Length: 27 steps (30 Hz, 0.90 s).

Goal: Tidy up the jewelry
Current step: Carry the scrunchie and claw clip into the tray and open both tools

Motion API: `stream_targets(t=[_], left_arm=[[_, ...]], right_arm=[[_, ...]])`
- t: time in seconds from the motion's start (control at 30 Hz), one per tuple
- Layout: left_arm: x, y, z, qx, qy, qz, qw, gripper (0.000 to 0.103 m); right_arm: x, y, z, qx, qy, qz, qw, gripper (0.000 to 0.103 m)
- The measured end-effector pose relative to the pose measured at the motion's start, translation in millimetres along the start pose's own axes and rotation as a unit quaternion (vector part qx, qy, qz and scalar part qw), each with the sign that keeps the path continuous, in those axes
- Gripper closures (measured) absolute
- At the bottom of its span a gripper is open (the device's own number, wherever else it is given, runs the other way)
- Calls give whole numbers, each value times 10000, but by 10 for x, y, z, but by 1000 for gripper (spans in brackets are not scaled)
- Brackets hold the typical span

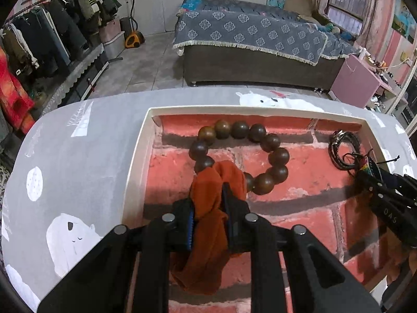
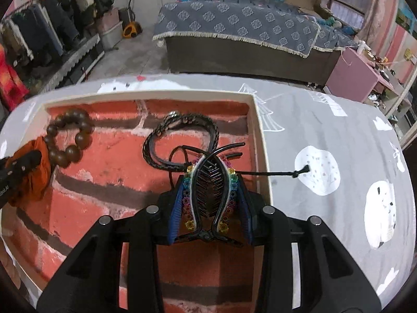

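**Both grippers loaded over the brick-print tray**

We see the left gripper (image 1: 208,208) with its jaws closed on an orange fabric scrunchie (image 1: 208,224), which hangs bunched between the blue pads and trails down toward the near edge of the view. The scrunchie's far end touches the wooden bead bracelet (image 1: 241,154), a ring of dark brown beads lying flat in the far left part of the tray (image 1: 135,156). The tray is shallow, with cream walls and a red brick pattern on its floor, and it sits on a counter (image 2: 325,130) covered by a grey cloth with white bear figures.

We see the right gripper (image 2: 212,195) with its jaws closed on a black hair clip (image 2: 209,193) trimmed with rainbow-coloured flower beads along both curved sides; its teeth interlock between the pads. The clip is over the right part of the tray, near the right wall. Just beyond it lies a black braided cord bracelet (image 2: 182,135), coiled on the tray floor with a metal clasp at its far end. A thin black cord with a knotted tip (image 2: 299,173) reaches right across the tray wall onto the cloth; we cannot tell which piece it belongs to.
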<state>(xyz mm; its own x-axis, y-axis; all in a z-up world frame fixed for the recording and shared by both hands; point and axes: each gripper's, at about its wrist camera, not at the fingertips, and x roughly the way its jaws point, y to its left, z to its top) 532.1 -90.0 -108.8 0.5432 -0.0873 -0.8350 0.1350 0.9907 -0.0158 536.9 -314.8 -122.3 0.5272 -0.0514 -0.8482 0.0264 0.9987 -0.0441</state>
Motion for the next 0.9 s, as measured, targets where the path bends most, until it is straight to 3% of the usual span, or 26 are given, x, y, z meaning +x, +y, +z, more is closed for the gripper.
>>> stream_targets(t=[0.2, 0.3, 0.4, 0.47, 0.6, 0.73, 0.83, 0.9], left_arm=[[21, 28, -21, -63, 24, 44, 10000, 75], [-4, 46, -22, -68, 40, 103, 9999, 60], [-37, 94, -17, -163, 100, -27, 9998, 56], [-96, 114, -3, -197, 101, -74, 9997, 44], [-260, 51, 21, -70, -58, -43, 9999, 32], [-495, -26, 10, 53, -205, -210, 9996, 31], [-656, -48, 1, 69, -294, -263, 9992, 28], [-787, -20, -22, 45, -363, -276, 9990, 16]], right_arm=[[-2, 8, -7, 30, 6, 27, 10000, 65], [-11, 21, -10, -13, 8, -45, 10000, 62], [-76, 48, -18, -94, -81, -60, 9999, 53], [-158, 72, -25, -138, -177, -53, 9997, 46], [-429, 62, -19, -162, -477, -20, 9987, 31], [-776, 24, -38, -134, -870, -134, 9960, 11], [-1005, -49, -91, -64, -1069, -214, 9940, 5], [-1157, -89, -174, -31, -1112, -164, 9937, 5]])
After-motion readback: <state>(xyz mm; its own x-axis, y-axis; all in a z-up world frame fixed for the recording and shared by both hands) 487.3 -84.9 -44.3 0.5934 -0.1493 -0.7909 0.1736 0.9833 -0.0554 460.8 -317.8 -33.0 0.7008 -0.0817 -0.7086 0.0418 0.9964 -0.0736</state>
